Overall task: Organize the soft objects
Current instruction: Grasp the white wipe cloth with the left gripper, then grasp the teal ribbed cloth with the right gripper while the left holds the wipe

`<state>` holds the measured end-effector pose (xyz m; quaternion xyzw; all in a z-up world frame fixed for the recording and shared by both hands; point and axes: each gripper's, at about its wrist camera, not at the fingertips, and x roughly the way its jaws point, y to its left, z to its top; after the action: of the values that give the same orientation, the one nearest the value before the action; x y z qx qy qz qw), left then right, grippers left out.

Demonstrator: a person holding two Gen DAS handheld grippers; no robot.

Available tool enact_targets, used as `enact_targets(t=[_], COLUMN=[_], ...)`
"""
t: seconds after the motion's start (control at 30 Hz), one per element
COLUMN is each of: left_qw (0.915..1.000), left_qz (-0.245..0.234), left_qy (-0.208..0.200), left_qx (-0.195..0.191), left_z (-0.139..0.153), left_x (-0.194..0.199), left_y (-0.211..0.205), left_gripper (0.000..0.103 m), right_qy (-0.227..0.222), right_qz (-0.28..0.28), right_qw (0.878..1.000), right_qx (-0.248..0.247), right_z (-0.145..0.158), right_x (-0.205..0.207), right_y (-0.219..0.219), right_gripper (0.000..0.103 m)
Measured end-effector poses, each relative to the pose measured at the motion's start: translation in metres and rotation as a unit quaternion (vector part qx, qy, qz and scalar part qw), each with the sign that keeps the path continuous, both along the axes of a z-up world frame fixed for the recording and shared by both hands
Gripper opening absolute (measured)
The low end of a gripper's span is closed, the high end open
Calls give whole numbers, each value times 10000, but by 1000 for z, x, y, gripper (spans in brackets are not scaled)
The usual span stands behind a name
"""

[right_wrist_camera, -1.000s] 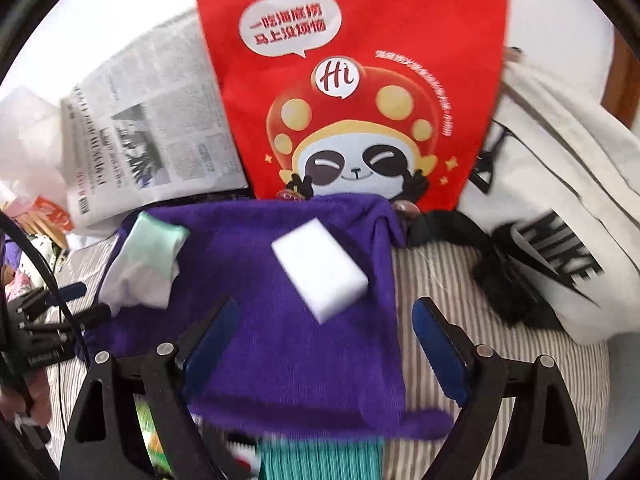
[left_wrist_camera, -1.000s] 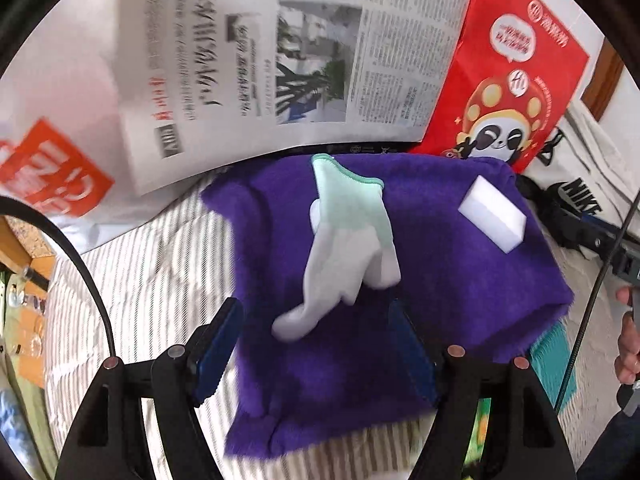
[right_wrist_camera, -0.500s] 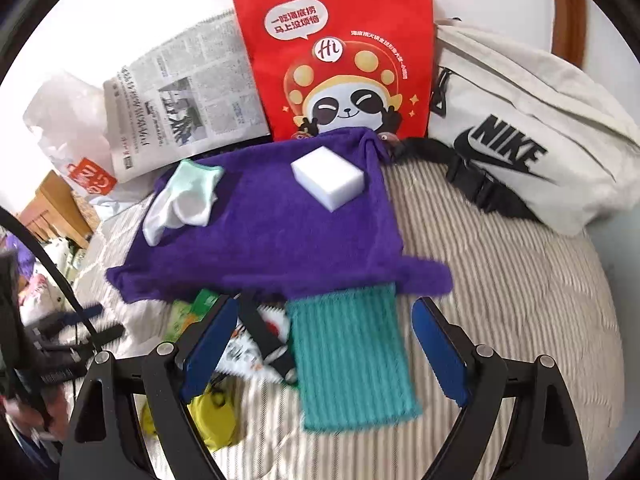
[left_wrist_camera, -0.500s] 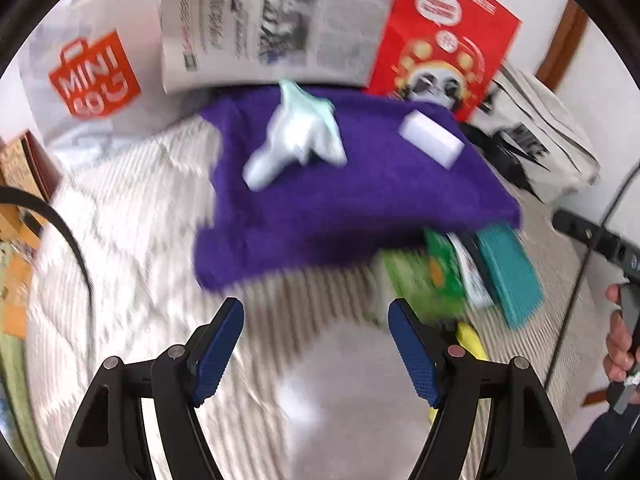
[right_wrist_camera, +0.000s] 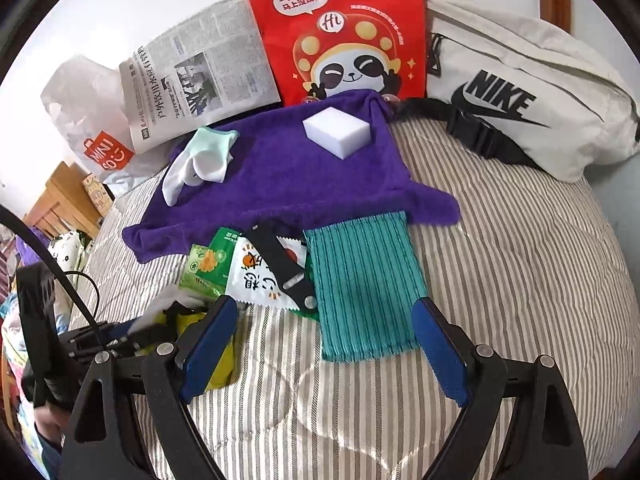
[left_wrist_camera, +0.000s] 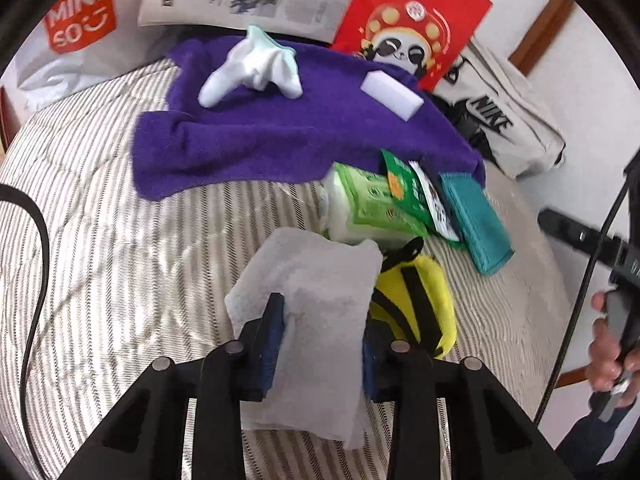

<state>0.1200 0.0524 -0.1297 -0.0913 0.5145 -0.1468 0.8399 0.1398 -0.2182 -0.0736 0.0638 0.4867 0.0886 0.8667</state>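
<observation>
A purple towel (left_wrist_camera: 280,132) (right_wrist_camera: 280,176) lies on the striped bed with a white-and-mint glove (left_wrist_camera: 256,68) (right_wrist_camera: 200,160) and a white sponge (left_wrist_camera: 392,94) (right_wrist_camera: 336,132) on it. My left gripper (left_wrist_camera: 320,344) has its jaws on either side of a grey-white cloth (left_wrist_camera: 312,312), which lies between the pads. A yellow-and-black plush (left_wrist_camera: 416,300) lies beside it. My right gripper (right_wrist_camera: 324,344) is open and empty, just in front of a teal knitted cloth (right_wrist_camera: 360,284) (left_wrist_camera: 476,224).
Green tissue pack (left_wrist_camera: 368,208) and snack packets (right_wrist_camera: 256,276) lie below the towel. A red panda bag (right_wrist_camera: 340,32), newspaper (right_wrist_camera: 200,68), Miniso bag (right_wrist_camera: 92,128) and white Nike bag (right_wrist_camera: 520,92) line the back. Striped bedding (right_wrist_camera: 500,280) lies at the right.
Both grippers have pulled back from the towel toward the near edge of the bed. The left jaws have narrowed around the grey-white cloth. The right stays open.
</observation>
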Motion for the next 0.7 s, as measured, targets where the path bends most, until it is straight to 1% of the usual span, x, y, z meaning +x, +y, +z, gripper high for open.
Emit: enact_targets(t=[0.07, 0.13, 0.27, 0.37, 0.47, 0.5, 0.53, 0.57, 0.6, 0.63, 0.7], left_qw=[9997, 9992, 9997, 9993, 9986, 9985, 9986, 9989, 9989, 9988, 9985], left_qz=[25, 111, 223, 327, 383, 382, 387, 404, 428, 438, 479], left_qy=[-56, -127, -100, -171, -188, -218, -234, -199, -171, -155, -92], left_qx=[238, 371, 101, 11, -325, -336, -258, -86, 71, 178, 230], left_z=[3, 8, 17, 21, 24, 25, 23, 21, 18, 15, 10], left_x=[-3, -7, -14, -19, -21, -20, -18, -16, -13, -9, -3], left_y=[4, 10, 23, 29, 39, 40, 40, 40, 40, 41, 43], left_gripper=[28, 28, 28, 28, 28, 27, 26, 21, 19, 19, 19], right_qy=[1, -1, 21, 71, 115, 136, 145, 152, 160, 178, 197], right_qz=[-14, -25, -35, -35, 3, 11, 9, 10, 19, 30, 36], right_qw=[10000, 10000, 10000, 9999, 9999, 9999, 9999, 9999, 9999, 9998, 9998], right_qx=[37, 45, 53, 69, 45, 26, 19, 24, 34, 34, -1], right_z=[0, 0, -1, -4, -7, -8, -9, -9, -10, -11, -13], right_x=[-2, -4, -5, -4, -3, -2, -2, -2, -1, -1, -1], right_y=[-3, -5, -9, -9, -8, -7, -7, -6, -6, -5, -4], right_gripper=[89, 89, 89, 89, 89, 89, 89, 89, 89, 89, 89])
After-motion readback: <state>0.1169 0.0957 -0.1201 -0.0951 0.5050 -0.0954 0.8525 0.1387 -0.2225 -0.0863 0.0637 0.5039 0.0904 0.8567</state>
